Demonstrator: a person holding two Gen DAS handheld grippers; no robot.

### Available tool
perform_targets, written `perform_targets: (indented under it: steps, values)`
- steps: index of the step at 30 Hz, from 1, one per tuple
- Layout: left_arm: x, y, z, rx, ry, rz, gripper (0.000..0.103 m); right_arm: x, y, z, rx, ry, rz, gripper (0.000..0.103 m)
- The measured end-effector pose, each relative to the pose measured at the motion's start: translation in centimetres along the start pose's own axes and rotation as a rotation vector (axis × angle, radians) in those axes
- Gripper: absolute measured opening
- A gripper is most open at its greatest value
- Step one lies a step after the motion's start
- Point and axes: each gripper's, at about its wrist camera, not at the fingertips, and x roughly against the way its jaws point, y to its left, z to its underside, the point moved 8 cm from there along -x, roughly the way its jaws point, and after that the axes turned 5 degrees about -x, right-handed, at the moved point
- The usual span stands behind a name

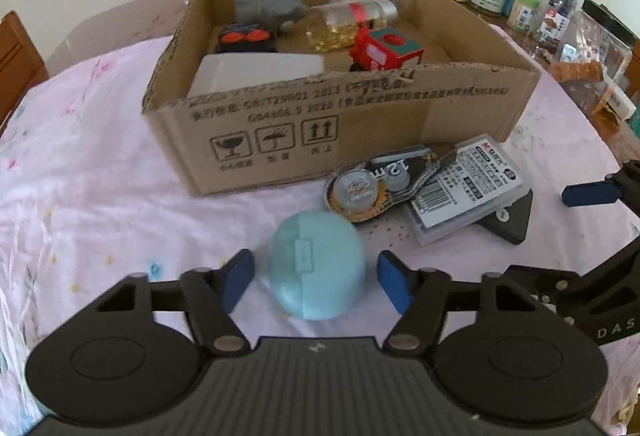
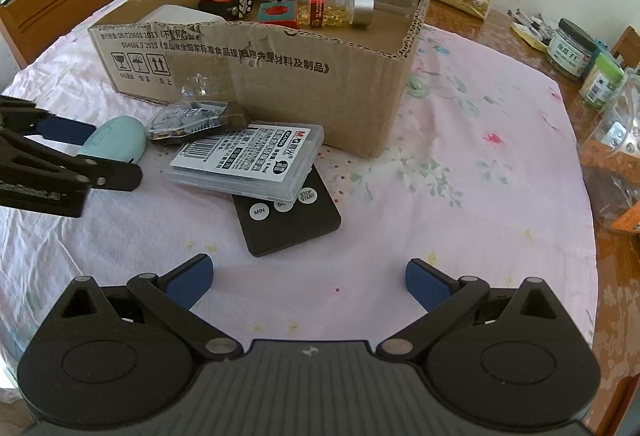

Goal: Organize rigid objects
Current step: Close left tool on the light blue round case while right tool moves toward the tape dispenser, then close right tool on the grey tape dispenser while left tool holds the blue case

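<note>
A light-blue oval case (image 1: pixel 316 264) lies on the pink cloth, just in front of the cardboard box (image 1: pixel 320 124). My left gripper (image 1: pixel 316 282) straddles this case, and a thin strip of cloth shows between each blue pad and its sides. From the right wrist view the light-blue case (image 2: pixel 116 140) sits between the left gripper's (image 2: pixel 114 152) fingers. A tape dispenser (image 1: pixel 372 188), a clear labelled case (image 1: pixel 464 180) and a black timer (image 1: pixel 512 216) are stacked to its right. My right gripper (image 2: pixel 308 280) stands open over bare cloth, short of the timer (image 2: pixel 288 224).
The box (image 2: pixel 320 76) holds a grey toy (image 1: pixel 268 10), a black toy with orange eyes (image 1: pixel 244 38), a capsule bottle (image 1: pixel 348 22), a red cube (image 1: pixel 386 50) and a white box (image 1: pixel 248 72). Jars and packets (image 1: pixel 560 24) crowd the table's right. Wooden chairs ring the table.
</note>
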Motion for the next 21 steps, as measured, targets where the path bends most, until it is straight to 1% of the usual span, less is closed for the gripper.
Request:
perform_targets:
  steps: [1,2,4,9,11,15,18,21]
  values:
    - [0.1,0.0,-0.1,0.002,-0.004,0.006,0.054,0.0,0.0,0.0,-0.005,0.002,0.004,0.103]
    - [-0.2,0.2,-0.2,0.007,-0.005,0.008,0.052,0.0,0.0,0.0,-0.009,0.004,0.006,0.103]
    - [-0.3,0.6,-0.2,0.027,-0.008,0.021,0.052,0.1,0.0,0.0,-0.016,0.007,0.011,0.103]
    - [0.0,2.5,0.5,0.048,0.002,-0.009,0.052,0.0,0.1,-0.1,-0.037,0.037,0.03,0.103]
    - [0.1,3.7,0.7,0.059,0.005,-0.022,0.052,0.1,0.2,-0.3,-0.038,0.04,0.052,0.103]
    - [0.1,5.8,0.9,0.054,0.009,-0.036,0.052,1.1,1.2,-1.0,-0.034,0.012,0.078,0.103]
    - [0.1,7.3,1.0,0.036,0.01,-0.027,0.052,1.9,2.6,-2.0,-0.029,-0.024,0.095,0.103]
    - [0.2,8.8,1.1,0.007,0.012,-0.034,0.052,2.2,4.4,-3.2,-0.034,-0.061,0.09,0.103]
